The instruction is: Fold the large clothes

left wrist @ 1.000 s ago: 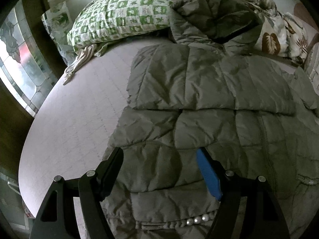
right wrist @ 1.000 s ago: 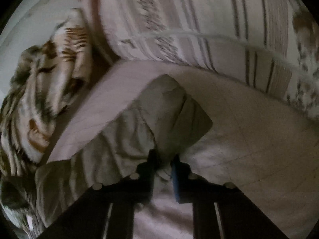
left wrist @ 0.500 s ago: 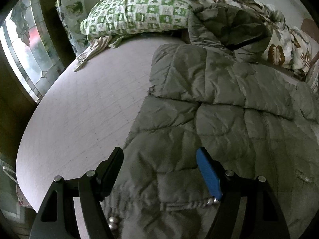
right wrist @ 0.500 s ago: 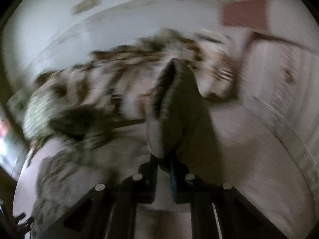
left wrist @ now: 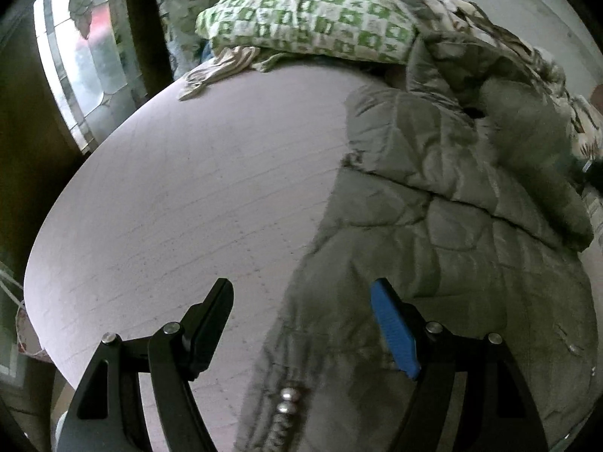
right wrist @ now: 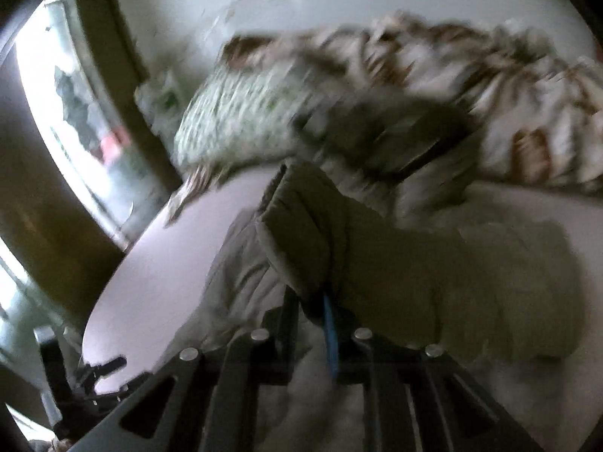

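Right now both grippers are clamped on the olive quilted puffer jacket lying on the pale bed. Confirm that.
Only the right gripper is clamped on the olive quilted puffer jacket. The left wrist view shows the left gripper open, holding nothing, above the jacket's edge and the pale bed.

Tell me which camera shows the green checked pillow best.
The left wrist view. There the green checked pillow is sharp, its pattern plain, lying at the bed's far end beyond the quilted jacket. The right wrist view shows it too, but smeared by motion blur, its checks unreadable.

bed [left wrist: 181,203] — pale quilted sheet | on it: padded jacket [left wrist: 433,233], green-checked pillow [left wrist: 309,15]
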Motion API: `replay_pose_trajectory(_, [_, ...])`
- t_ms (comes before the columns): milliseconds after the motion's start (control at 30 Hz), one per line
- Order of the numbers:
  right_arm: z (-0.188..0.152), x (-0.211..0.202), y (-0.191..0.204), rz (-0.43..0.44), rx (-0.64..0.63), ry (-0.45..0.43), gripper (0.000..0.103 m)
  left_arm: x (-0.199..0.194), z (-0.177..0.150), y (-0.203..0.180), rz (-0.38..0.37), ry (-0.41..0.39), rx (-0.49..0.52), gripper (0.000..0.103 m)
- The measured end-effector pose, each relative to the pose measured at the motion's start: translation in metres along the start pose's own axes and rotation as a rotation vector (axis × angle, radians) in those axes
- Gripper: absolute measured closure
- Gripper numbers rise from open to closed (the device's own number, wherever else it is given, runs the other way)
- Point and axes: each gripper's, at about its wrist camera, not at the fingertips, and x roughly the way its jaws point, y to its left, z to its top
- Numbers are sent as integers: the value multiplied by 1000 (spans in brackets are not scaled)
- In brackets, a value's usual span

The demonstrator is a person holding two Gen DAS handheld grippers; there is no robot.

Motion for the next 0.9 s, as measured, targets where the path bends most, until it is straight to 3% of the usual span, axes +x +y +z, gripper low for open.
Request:
replay_pose_trajectory(67, [-12, 23, 14, -20, -27, 59, 64, -1, 2, 4, -2, -3, -10, 27])
replay_pose_trajectory(100, [-20, 31, 18, -27, -37, 80, 30, -1, 4, 6, -7, -7, -19, 27])
replay_pose_trajectory(133, [-24, 32, 19, -29, -39, 77, 17, -2, 6, 7, -16, -13, -26, 27])
replay_pose_trajectory(233, [-30, 25, 13, -33, -36, 69, 17, -1, 18, -2, -52, -24, -46, 27])
replay_pose_trajectory(367, [-26, 0, -16, -65, 17, 34, 17, 12, 41, -38, -164, 13, -44, 27])
replay_pose_trajectory(600, [-27, -37, -110, -220, 224, -19, 17, 51, 73, -123, -257, 106, 27, 27])
replay_pose_trajectory(733, [-32, -45, -165, -299, 381, -22, 17, 80, 75, -161, -254, 171, 87, 28])
replay_pose_trajectory(800, [-35, -45, -184, -305, 442, -19, 17, 87, 72, -172, -252, 178, 108, 67])
replay_pose_trajectory(900, [-37, -40, -201, -312, 488, -10, 17, 73, 70, -181, -228, 112, 167, 84])
